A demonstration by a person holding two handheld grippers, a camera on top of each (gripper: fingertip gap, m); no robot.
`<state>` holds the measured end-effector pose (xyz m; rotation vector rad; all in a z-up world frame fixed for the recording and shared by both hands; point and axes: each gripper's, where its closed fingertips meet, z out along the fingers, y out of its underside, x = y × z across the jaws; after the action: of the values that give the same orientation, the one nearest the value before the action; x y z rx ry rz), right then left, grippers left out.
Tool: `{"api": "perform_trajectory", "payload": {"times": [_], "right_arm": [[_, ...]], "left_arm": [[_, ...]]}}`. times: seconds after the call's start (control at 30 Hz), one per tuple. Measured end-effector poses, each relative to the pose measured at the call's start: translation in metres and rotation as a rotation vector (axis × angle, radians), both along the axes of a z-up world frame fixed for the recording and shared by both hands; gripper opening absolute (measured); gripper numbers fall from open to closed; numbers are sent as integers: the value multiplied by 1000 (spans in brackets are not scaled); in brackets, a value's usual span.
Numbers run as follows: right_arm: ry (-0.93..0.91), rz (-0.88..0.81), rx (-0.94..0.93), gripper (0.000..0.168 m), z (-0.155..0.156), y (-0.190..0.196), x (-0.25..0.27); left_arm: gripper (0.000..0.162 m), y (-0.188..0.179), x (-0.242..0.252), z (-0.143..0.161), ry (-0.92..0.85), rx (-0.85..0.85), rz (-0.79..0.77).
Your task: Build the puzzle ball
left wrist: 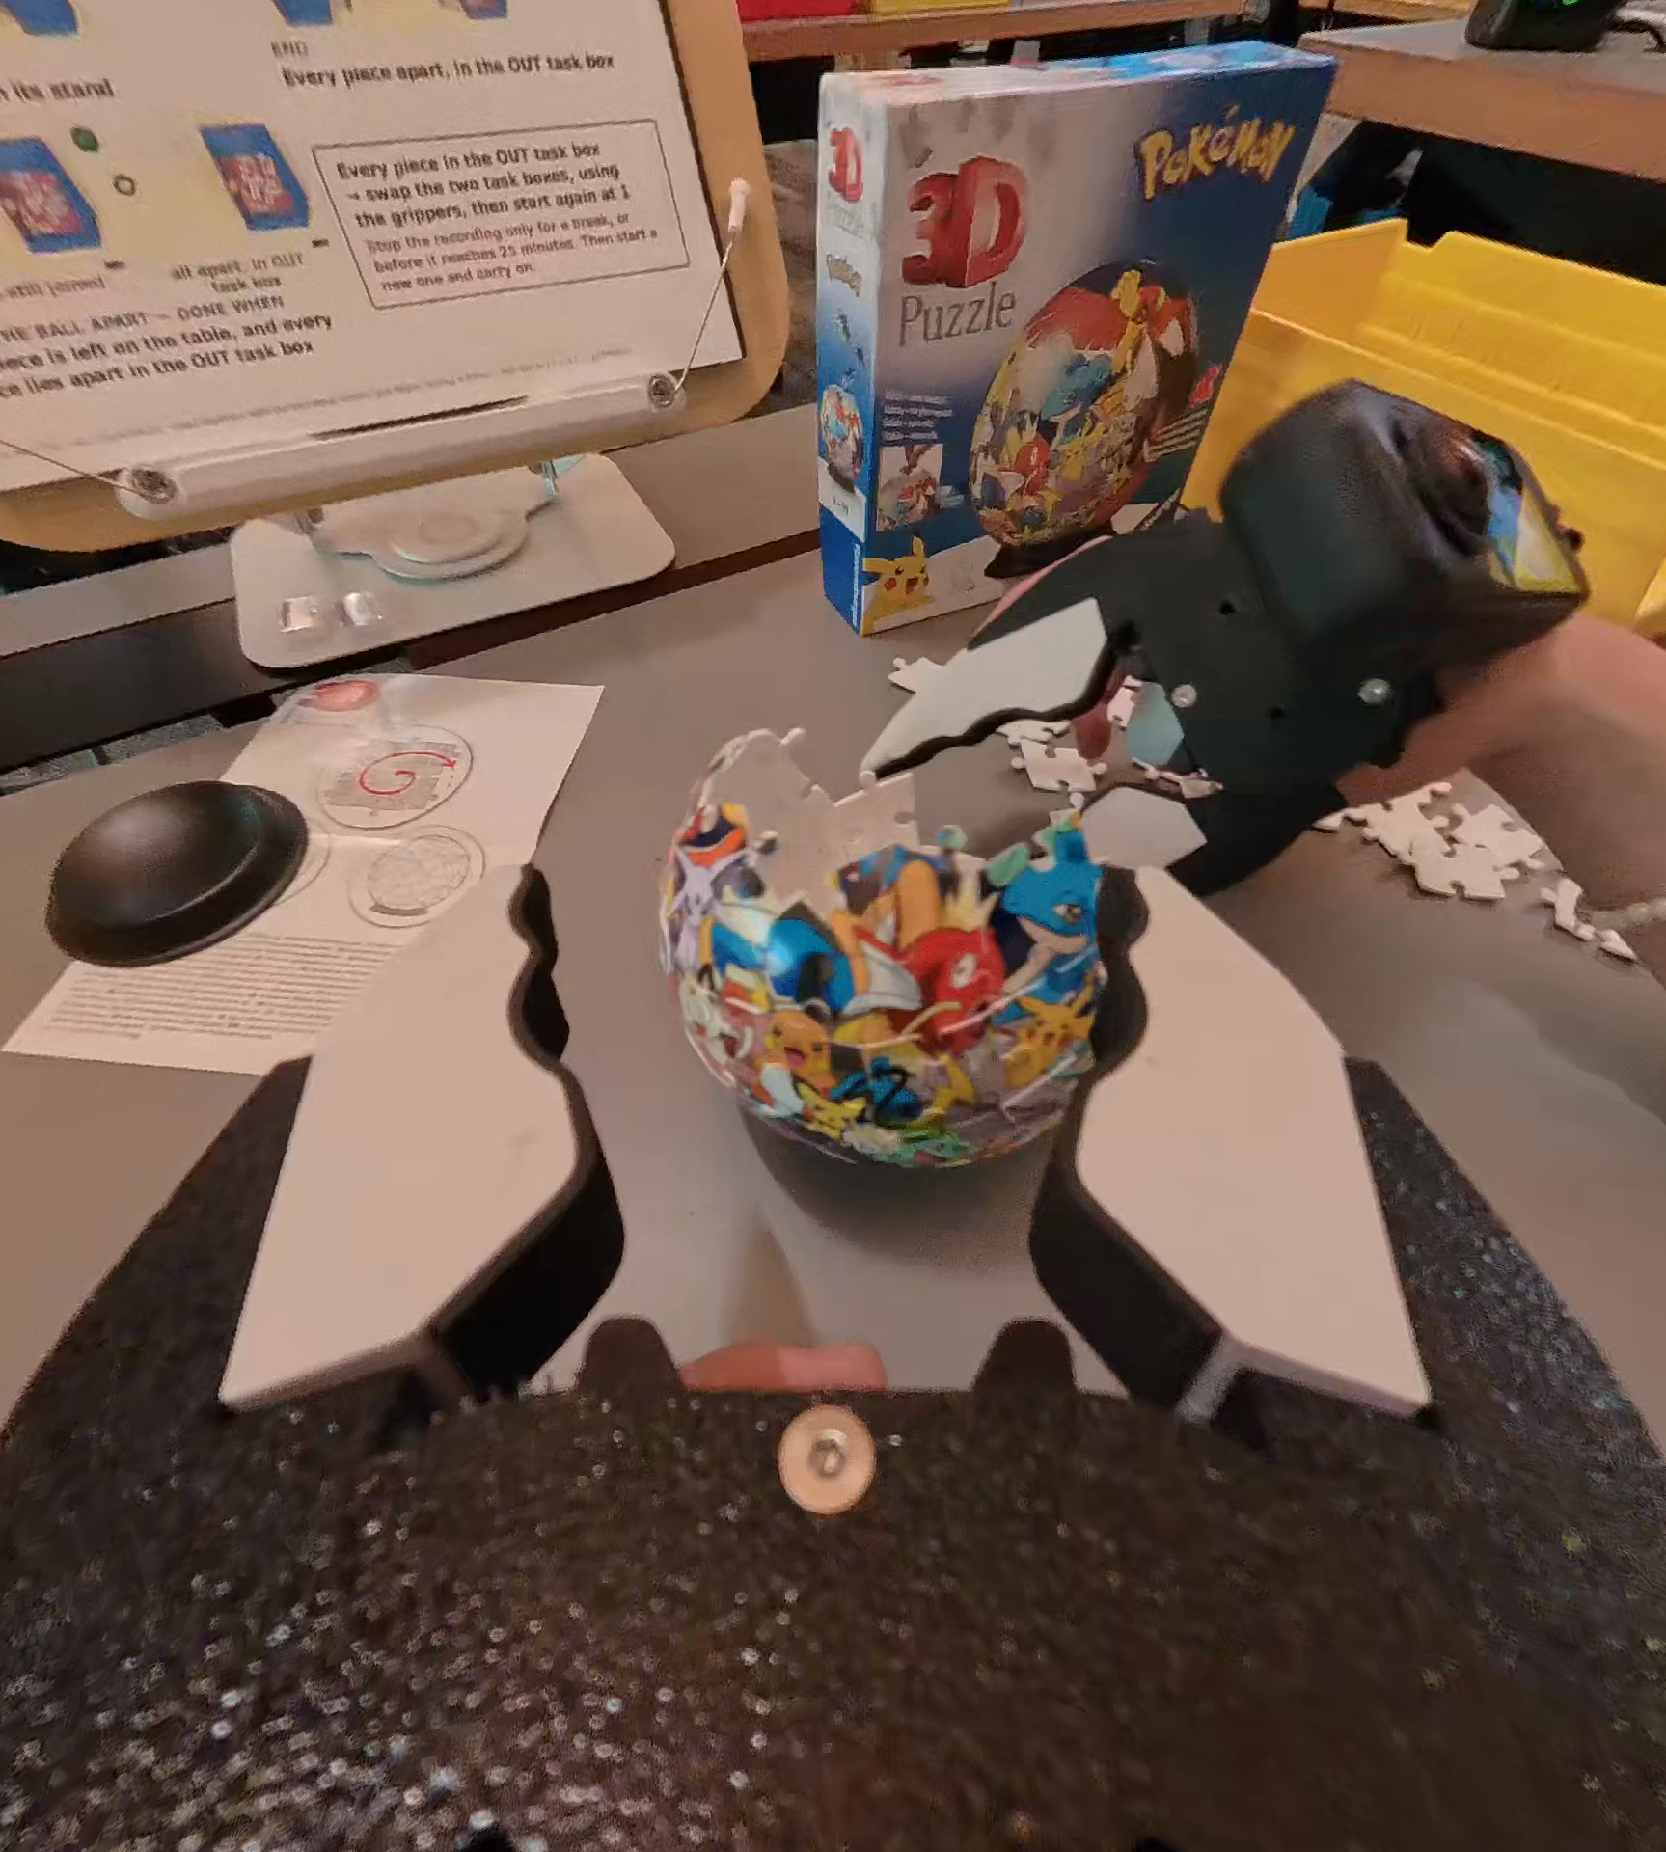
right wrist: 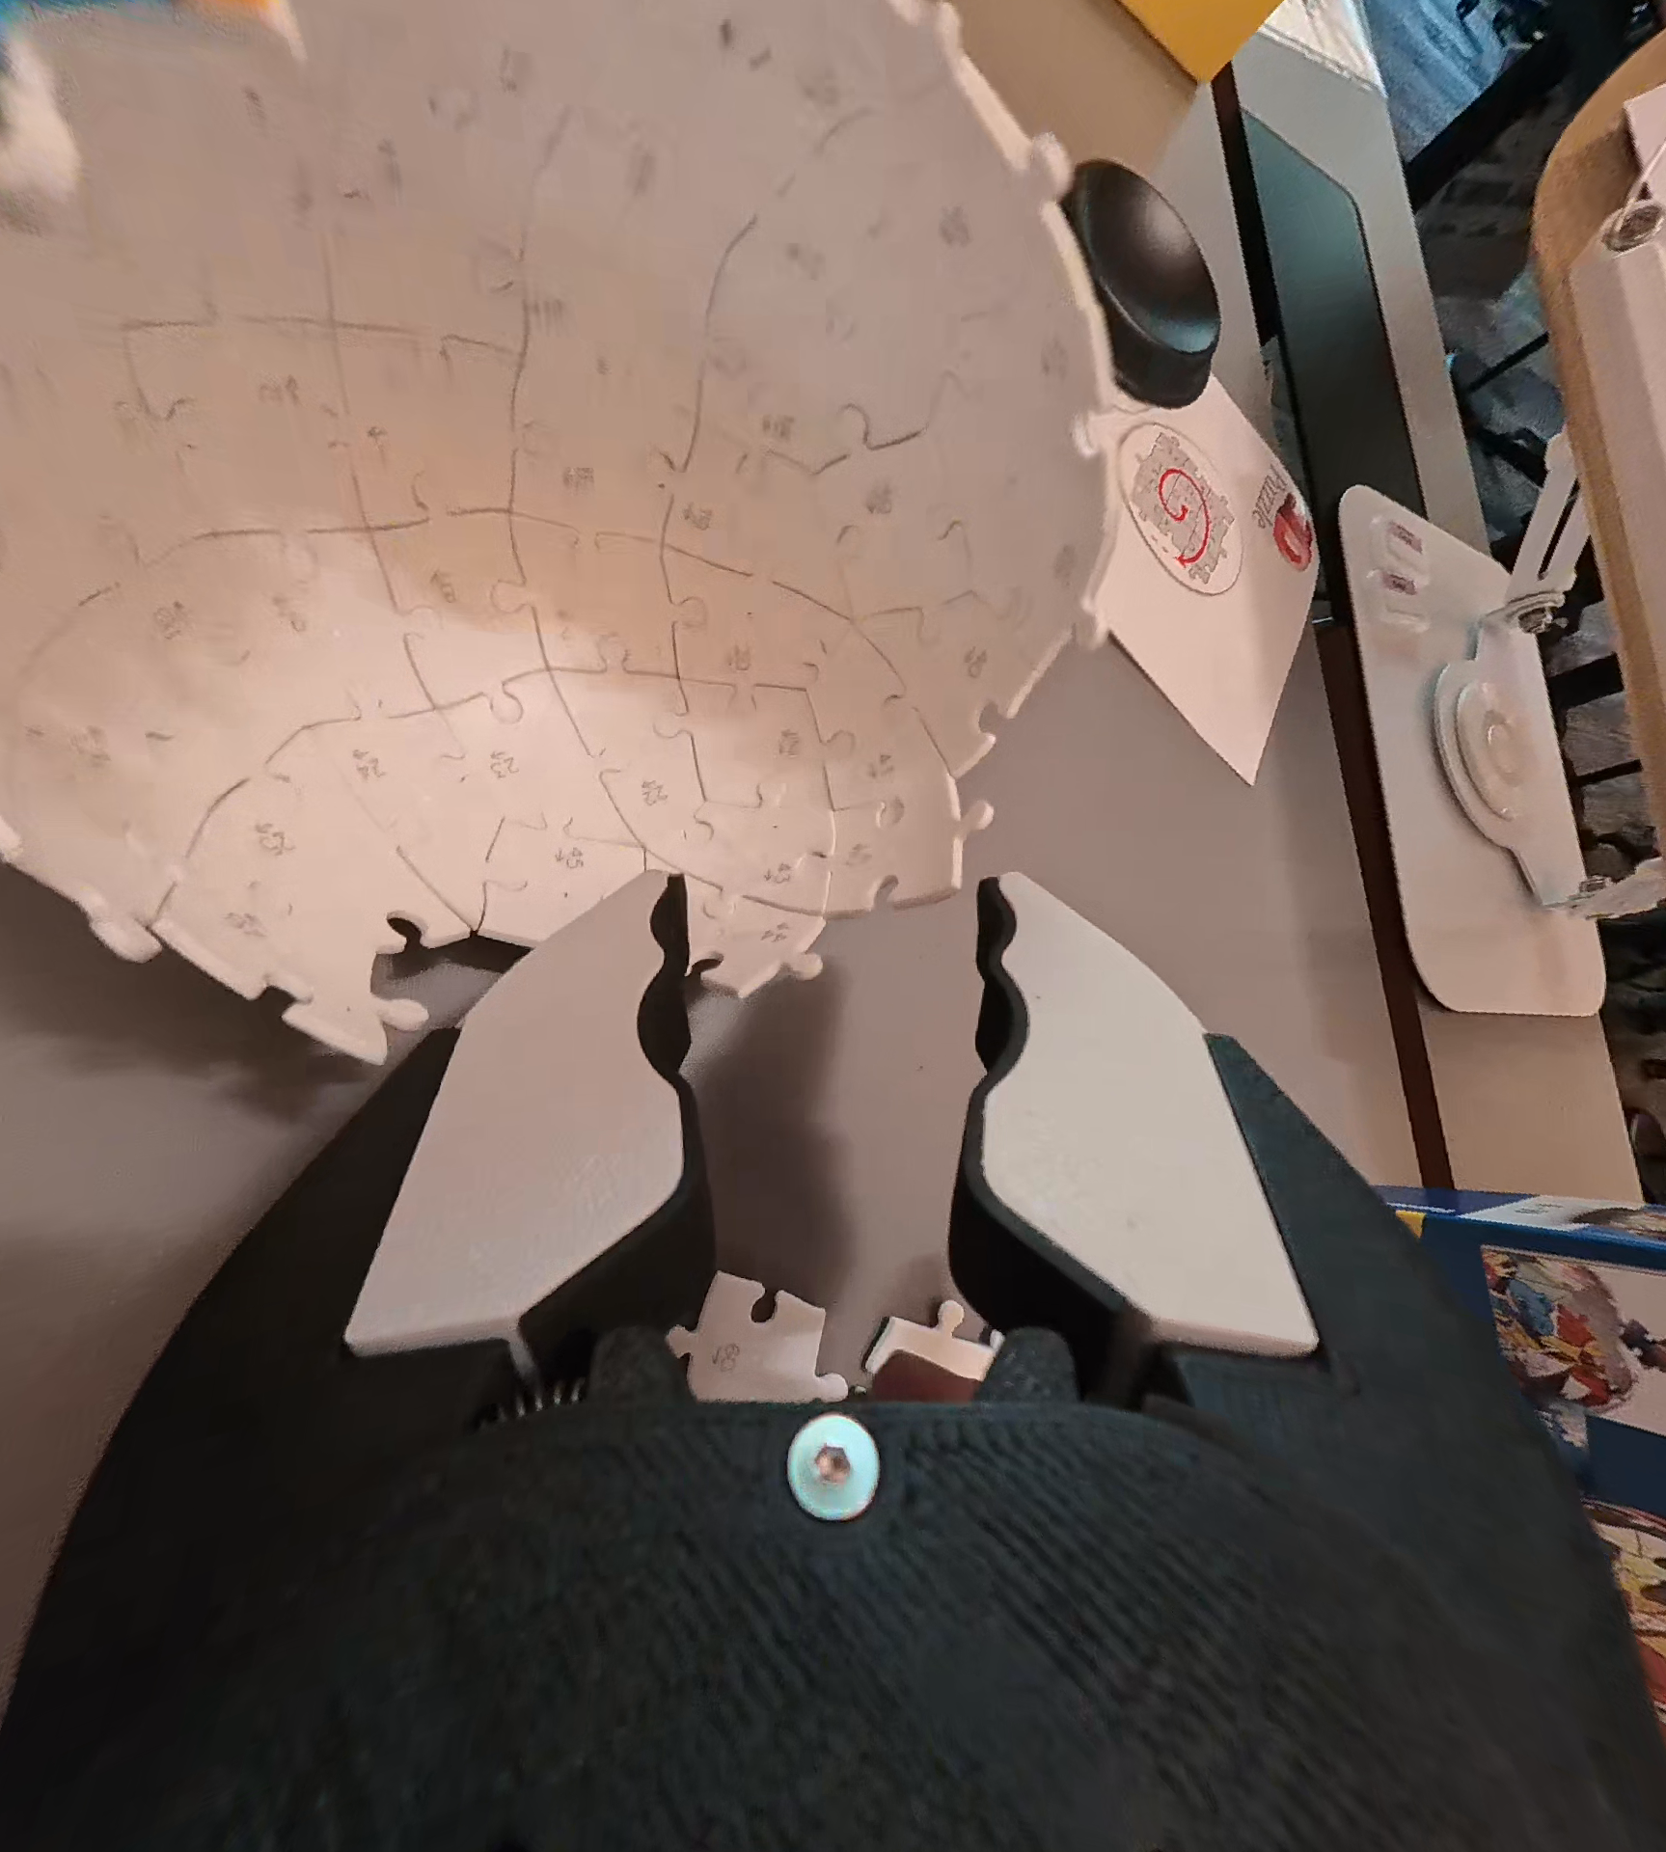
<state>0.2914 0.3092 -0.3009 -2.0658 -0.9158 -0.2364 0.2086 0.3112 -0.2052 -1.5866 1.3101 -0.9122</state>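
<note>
The puzzle ball (left wrist: pixel 884 987) sat on the grey table (left wrist: pixel 7 1183) as an open bowl of joined pieces, roughly its lower half built, with a taller flap rising on the far left rim. The left gripper (left wrist: pixel 834 962) stood wide, its 2 fingers flanking the shell; whether they touched it I could not tell. The right gripper (right wrist: pixel 834 902) hung above the rim, its fingers parted and empty. Loose white pieces (left wrist: pixel 1450 852) lay scattered behind it. The black stand (left wrist: pixel 172 867) waited unused on the instruction sheet (left wrist: pixel 508 742). Judging by this, the upper half remained to be fitted, then the ball seated.
</note>
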Motion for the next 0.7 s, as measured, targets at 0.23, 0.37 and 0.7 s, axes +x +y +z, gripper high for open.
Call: {"api": "perform_trajectory", "payload": {"times": [0.23, 0.37, 0.7], "right_arm": [[-3, 21, 27, 57, 6, -1, -1], [-13, 26, 25, 59, 8, -3, 0], [5, 52, 47, 61, 21, -14, 5]], "left_arm": [[111, -13, 14, -42, 155, 94, -108], [109, -16, 10, -48, 177, 262, -107], [106, -30, 1, -51, 189, 388, -56]]}}
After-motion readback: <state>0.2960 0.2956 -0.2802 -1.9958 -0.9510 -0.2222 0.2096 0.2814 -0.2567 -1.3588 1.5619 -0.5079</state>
